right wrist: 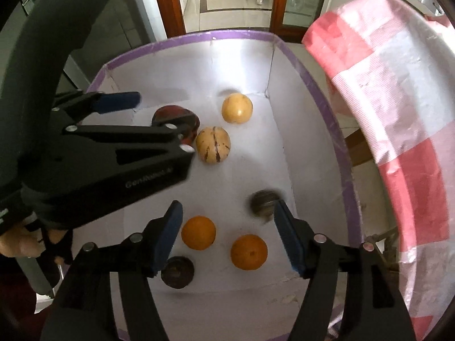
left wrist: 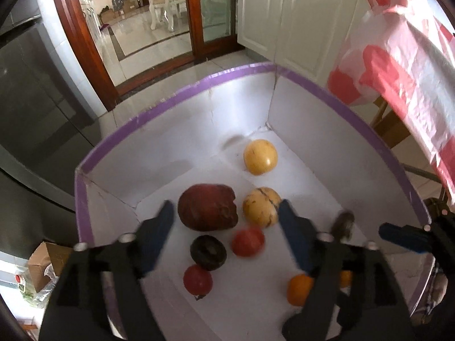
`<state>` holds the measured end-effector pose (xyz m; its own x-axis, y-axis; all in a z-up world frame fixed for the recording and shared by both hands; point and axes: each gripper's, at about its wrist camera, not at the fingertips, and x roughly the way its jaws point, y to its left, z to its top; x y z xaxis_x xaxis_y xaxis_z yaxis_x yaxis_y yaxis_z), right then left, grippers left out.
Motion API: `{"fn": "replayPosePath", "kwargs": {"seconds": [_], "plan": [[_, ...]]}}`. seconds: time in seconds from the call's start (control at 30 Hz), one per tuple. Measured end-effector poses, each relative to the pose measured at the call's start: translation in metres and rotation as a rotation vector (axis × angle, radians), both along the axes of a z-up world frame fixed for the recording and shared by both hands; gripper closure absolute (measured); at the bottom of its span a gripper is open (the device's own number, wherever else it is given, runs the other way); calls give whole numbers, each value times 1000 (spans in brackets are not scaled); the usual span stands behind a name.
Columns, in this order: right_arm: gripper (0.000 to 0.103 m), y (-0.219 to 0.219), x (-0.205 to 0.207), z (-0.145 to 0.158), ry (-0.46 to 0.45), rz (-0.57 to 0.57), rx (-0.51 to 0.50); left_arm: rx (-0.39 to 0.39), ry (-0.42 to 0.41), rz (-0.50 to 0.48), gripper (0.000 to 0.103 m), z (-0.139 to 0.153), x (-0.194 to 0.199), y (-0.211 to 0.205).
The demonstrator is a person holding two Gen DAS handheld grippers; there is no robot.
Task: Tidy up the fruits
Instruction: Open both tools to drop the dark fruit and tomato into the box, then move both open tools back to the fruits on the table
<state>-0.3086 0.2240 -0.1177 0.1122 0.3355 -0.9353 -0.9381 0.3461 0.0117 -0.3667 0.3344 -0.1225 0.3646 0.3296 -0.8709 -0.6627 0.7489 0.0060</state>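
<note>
A white box with a purple rim [left wrist: 170,105] [right wrist: 182,39] holds several fruits. My left gripper [left wrist: 226,227] stands open above a big dark red fruit [left wrist: 207,211], a striped yellow melon [left wrist: 261,207], a dark purple fruit [left wrist: 208,252] and a blurred red tomato [left wrist: 247,241], which lies free between the jaws. A second tomato [left wrist: 197,280] sits nearer. My right gripper [right wrist: 227,227] is open over two oranges [right wrist: 198,232] [right wrist: 248,252]. A blurred brown fruit [right wrist: 264,203] is beside its right finger, untouched. A smooth yellow fruit [right wrist: 237,108] rests in the far corner.
A pink and white checked cloth [left wrist: 398,56] [right wrist: 398,113] hangs close on the right of the box. A grey fridge [left wrist: 34,99] stands on the left, white cabinets [left wrist: 284,14] behind, and a cardboard carton [left wrist: 42,261] on the floor at lower left.
</note>
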Motion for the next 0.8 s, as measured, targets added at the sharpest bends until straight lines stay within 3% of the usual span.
{"fn": "replayPosePath", "kwargs": {"seconds": [0.37, 0.67, 0.8], "plan": [[30, -14, -2, 22, 24, 1, 51, 31, 11, -6, 14, 13, 3, -3], [21, -41, -9, 72, 40, 41, 165, 159, 18, -34, 7, 59, 22, -18], [16, -67, -8, 103, 41, 58, 230, 230, 15, 10, 6, 88, 34, -23]]}}
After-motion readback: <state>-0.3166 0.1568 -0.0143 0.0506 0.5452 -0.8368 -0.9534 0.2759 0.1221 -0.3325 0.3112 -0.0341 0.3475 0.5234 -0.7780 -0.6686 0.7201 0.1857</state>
